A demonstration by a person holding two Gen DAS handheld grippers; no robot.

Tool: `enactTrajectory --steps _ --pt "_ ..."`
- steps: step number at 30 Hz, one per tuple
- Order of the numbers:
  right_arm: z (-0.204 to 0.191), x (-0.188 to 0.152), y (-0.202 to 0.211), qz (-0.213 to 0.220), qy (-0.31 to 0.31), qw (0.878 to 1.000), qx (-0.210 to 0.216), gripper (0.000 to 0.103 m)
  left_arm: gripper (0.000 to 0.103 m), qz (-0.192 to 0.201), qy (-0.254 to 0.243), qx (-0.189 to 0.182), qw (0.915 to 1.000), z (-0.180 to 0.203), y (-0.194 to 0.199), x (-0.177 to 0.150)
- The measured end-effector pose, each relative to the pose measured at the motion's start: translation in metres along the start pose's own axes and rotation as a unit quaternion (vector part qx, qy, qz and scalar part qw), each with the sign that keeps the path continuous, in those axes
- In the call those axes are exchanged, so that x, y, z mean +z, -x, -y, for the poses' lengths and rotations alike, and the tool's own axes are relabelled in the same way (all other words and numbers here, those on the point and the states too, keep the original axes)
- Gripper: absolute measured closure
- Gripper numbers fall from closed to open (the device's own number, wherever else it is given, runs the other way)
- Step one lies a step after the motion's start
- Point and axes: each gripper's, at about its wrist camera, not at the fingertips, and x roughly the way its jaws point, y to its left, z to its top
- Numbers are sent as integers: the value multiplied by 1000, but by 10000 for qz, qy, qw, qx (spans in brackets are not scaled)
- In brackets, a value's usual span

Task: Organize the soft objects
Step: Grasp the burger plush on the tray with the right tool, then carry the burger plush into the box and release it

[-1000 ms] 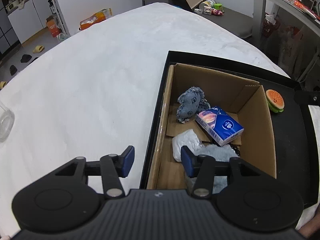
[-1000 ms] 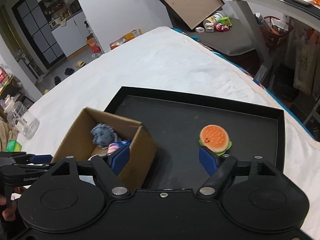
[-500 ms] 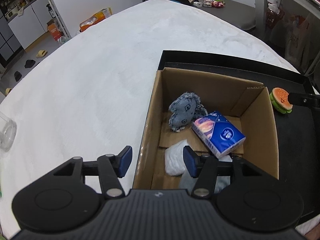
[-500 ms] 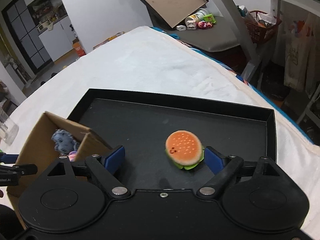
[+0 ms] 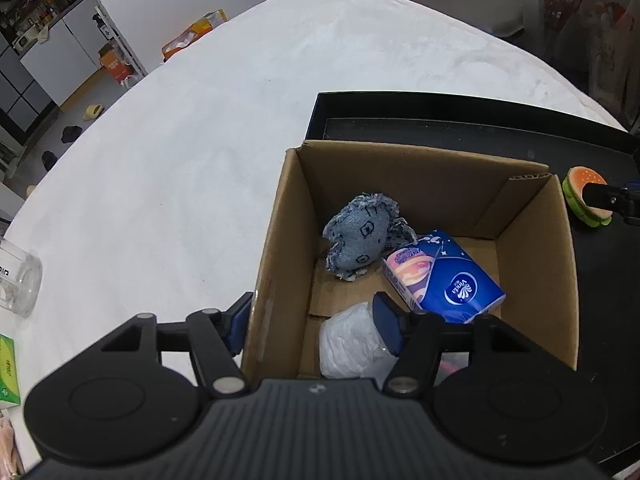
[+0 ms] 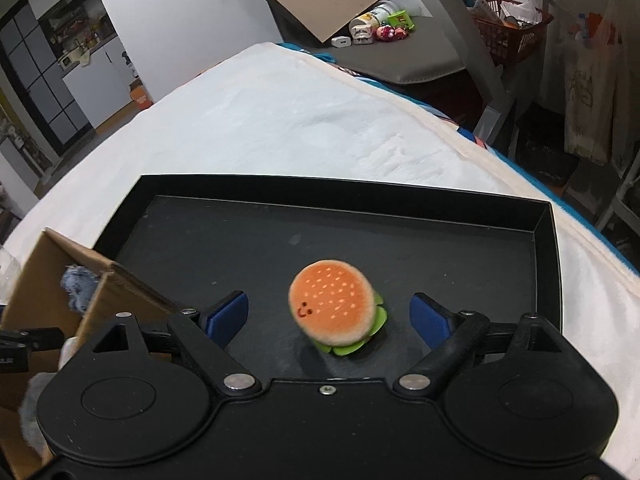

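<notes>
A plush hamburger (image 6: 337,305) lies on the black tray (image 6: 400,208), between the blue pads of my open right gripper (image 6: 330,318); no pad touches it. It also shows in the left wrist view (image 5: 585,196). A cardboard box (image 5: 532,264) holds a denim plush (image 5: 360,236), a blue tissue pack (image 5: 448,280) and a white plastic bundle (image 5: 352,340). My left gripper (image 5: 312,320) is open and straddles the box's left wall, one pad outside and one inside.
The tray and box sit on a white cloth-covered table (image 5: 200,152). A glass jar (image 5: 16,280) and a green packet (image 5: 8,372) lie at the table's left edge. A grey bench with small items (image 6: 400,40) stands behind the table.
My right gripper moved right and forward until the hamburger sits between its pads. My left gripper moved right, closer over the box, and now straddles its left wall.
</notes>
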Motion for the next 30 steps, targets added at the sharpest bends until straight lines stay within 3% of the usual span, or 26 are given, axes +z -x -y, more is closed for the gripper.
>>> enactTrajectory --steps 3,5,6,7,12,19,30 --pt "3 -2 -6 32 46 9999 -101 21 40 -11 -7 47 10000 2 0 1" --pt "5 -3 -8 -3 42 10000 -37 42 40 -7 -6 52 10000 2 1 0" --pt "7 -3 -8 -75 26 10000 44 64 40 -1 -7 44 10000 2 1 0" --pt "7 -3 -9 -137 1 9999 73 73 40 7 -12 32 10000 2 1 0" --pt "4 -2 2 -153 -14 9998 141 92 40 45 -6 -47 10000 0 4 -2" --pt "-4 -5 11 -161 92 9997 167 99 40 136 2 -158 9998 -6 14 -3" --pt "-6 -14 35 -94 -98 9997 198 101 40 128 181 -291 9993 -21 21 -15"
